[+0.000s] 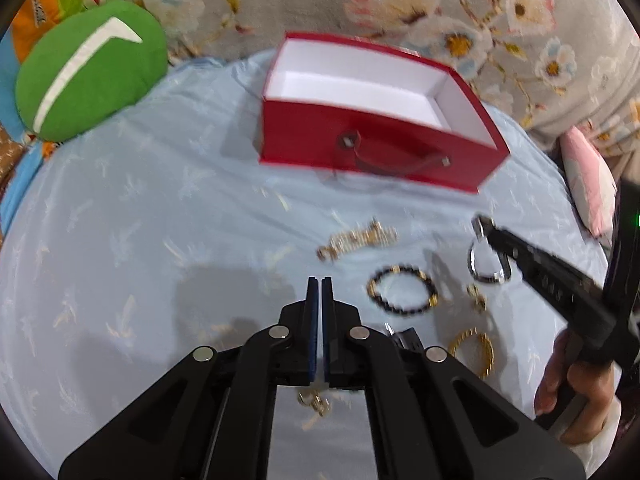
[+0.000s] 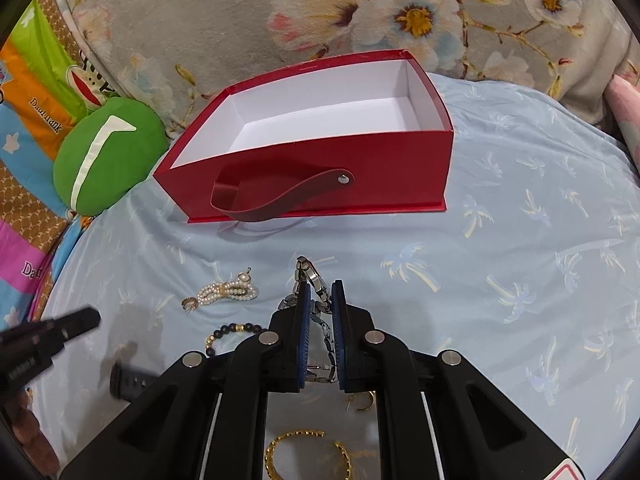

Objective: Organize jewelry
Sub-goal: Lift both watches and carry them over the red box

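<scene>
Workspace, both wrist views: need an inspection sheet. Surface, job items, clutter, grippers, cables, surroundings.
Surface: pale blue palm-print sheet, wrinkled.
Job's things: open red box, white inside, nothing seen in it, strap handle in front. Loose on the sheet: pearl bracelet, black bead bracelet, gold bangle, gold earring, metal link watch.
Clutter: black strap-like item, type unclear.
Grippers: left gripper shut, holding nothing; right gripper shut on the metal link watch, which looks lifted in the left wrist view.
Cables: nothing seen.
Surroundings: green cushion, floral blanket, colourful cartoon fabric.
</scene>
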Motion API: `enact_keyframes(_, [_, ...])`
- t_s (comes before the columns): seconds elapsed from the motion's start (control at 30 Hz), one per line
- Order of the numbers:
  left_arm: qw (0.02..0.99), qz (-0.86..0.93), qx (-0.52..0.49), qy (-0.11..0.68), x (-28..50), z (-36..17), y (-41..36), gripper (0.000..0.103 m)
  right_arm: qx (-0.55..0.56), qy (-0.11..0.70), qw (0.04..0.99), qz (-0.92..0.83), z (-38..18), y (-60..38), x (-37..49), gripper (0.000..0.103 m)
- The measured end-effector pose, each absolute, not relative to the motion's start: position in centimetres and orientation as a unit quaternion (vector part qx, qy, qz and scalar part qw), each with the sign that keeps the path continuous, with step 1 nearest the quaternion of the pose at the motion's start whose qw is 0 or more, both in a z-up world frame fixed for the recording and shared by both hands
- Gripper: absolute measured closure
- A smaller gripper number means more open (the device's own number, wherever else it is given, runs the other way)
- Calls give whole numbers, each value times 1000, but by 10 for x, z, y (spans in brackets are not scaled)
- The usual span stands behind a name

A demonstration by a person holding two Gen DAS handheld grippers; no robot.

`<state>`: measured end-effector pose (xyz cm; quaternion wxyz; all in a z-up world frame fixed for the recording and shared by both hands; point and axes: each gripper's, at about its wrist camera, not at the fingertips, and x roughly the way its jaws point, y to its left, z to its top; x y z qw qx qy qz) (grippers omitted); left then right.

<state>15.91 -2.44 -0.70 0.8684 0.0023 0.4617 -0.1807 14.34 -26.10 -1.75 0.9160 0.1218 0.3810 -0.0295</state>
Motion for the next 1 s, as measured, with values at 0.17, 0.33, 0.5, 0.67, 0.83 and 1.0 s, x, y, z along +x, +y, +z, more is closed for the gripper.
enact_keyframes(0.17, [870,-194,31,452,135,-18,-36,46,128,383,914,-33,-20,-263,137,94])
enact_keyframes(0.33, [868,-219,37,444,119,-9,-37,35,129,385,913,-32,-21,-261,131,94])
enact_keyframes(0.5, [859,-229,63,453,111,-24,-47,24,133,387,912,-28,-24,-260,127,93])
enact_keyframes(0.67, [860,-229,75,449,122,-46,-64,24,135,391,910,-28,-27,-259,125,93])
enact_keyframes(0.83, [849,-231,78,468,137,-67,-78,44,136,395,908,-31,-31,-260,126,93])
enact_keyframes(1.0, [847,-237,57,473,142,-62,-72,87,138,397,907,-32,-32,-262,126,93])
